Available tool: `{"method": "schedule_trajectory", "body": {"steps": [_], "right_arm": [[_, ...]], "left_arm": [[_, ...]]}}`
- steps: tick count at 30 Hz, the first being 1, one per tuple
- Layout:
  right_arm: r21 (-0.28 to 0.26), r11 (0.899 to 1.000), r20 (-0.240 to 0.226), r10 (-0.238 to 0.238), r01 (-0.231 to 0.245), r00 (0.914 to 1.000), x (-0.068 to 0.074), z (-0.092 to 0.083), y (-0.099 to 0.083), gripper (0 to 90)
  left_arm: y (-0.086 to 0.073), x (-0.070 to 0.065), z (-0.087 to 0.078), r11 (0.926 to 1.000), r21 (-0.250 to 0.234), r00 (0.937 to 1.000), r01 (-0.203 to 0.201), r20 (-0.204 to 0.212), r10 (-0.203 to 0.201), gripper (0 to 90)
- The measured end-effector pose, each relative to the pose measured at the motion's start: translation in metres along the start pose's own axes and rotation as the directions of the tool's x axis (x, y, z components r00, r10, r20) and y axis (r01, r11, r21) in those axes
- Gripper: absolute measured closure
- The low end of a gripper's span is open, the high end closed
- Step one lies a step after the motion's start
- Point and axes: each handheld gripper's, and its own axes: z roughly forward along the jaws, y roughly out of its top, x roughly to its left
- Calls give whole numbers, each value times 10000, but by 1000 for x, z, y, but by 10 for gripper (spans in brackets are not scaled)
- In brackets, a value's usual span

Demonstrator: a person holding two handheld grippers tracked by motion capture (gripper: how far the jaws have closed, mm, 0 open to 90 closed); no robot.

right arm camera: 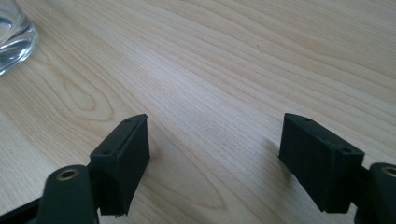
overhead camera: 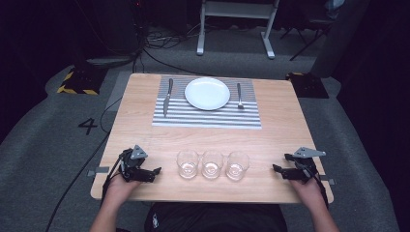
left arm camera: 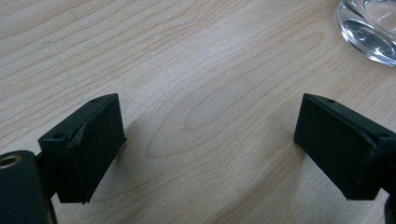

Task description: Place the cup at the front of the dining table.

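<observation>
Left gripper (overhead camera: 155,170): rests low on the near left part of the wooden table (overhead camera: 145,135), held in the person's left hand (overhead camera: 116,186), pointing toward the row of glasses; jaws stand wide apart with bare wood between them.
Right gripper (overhead camera: 276,168): rests low on the near right part of the table, held in the right hand (overhead camera: 308,189), pointing left toward the same row; jaws wide apart, nothing between them.
Left glass (overhead camera: 187,163): clear tumbler, upright, nearest the left gripper but apart from it; in the left gripper view its base (left arm camera: 366,28) lies ahead and to the right of the jaws, outside the gap.
Middle glass (overhead camera: 212,164): upright, just beside both neighbours.
Right glass (overhead camera: 237,165): upright, nearest the right gripper yet well clear of it; in the right gripper view its base (right arm camera: 14,35) sits ahead and left of the jaws.
Place setting: a striped placemat (overhead camera: 208,116) at the far side bears a white plate (overhead camera: 207,93), a knife (overhead camera: 167,96) to its left and a fork (overhead camera: 239,94) to its right.
</observation>
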Motion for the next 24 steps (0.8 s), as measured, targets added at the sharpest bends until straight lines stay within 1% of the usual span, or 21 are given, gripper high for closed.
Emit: {"method": "schedule_trajectory", "body": {"steps": [7,8,9,10,11,12,13,15,16,17,18,19,21,23,24], "right_arm": [[0,10000,-4,5,-5,10000,0,0,0,247],[1,10000,-3,1,-1,10000,0,0,0,247],[-1,10000,-2,2,-2,10000,0,0,0,247],[4,10000,1,-1,1,10000,0,0,0,246],[3,10000,2,-1,1,10000,0,0,0,247],[0,10000,-1,-2,2,10000,0,0,0,247],[-1,10000,-3,-2,2,10000,0,0,0,246],[0,10000,-4,1,-1,10000,0,0,0,247],[0,10000,-4,3,-3,10000,0,0,0,247],[1,10000,-2,1,-1,10000,0,0,0,247],[2,10000,-4,9,-9,10000,0,0,0,247],[0,10000,-3,0,0,10000,0,0,0,247],[1,10000,2,-1,1,10000,0,0,0,247],[-2,10000,6,4,-4,10000,0,0,0,248],[-3,10000,7,5,-5,10000,0,0,0,249]], "left_arm": [[0,0,0,10000,9,10000,2,-22,-2,88],[0,0,0,10000,-51,10000,0,-48,0,90],[0,0,0,9999,-116,10000,-30,-57,29,97],[0,0,-1,9997,-193,9999,-149,-51,148,130],[1,0,-3,9992,-347,9995,-213,-247,205,159],[2,-1,-5,9985,-507,9997,-184,-160,176,148],[3,-1,-8,9971,-747,9998,-136,-182,123,148],[6,-2,-14,9929,-1188,9999,-60,-139,43,148],[7,-4,-16,9913,-1312,10000,39,-68,-49,148],[8,-4,-18,9888,-1489,9999,104,1,-105,148],[10,-4,-21,9873,-1575,9997,192,206,-162,149],[11,-5,-23,9826,-1812,9984,406,471,-326,149],[16,-6,-31,9696,-2356,9957,658,783,-486,149],[20,-9,-37,9558,-2844,9945,746,920,-503,149],[21,-11,-41,9531,-2952,9948,675,934,-416,149]]}}
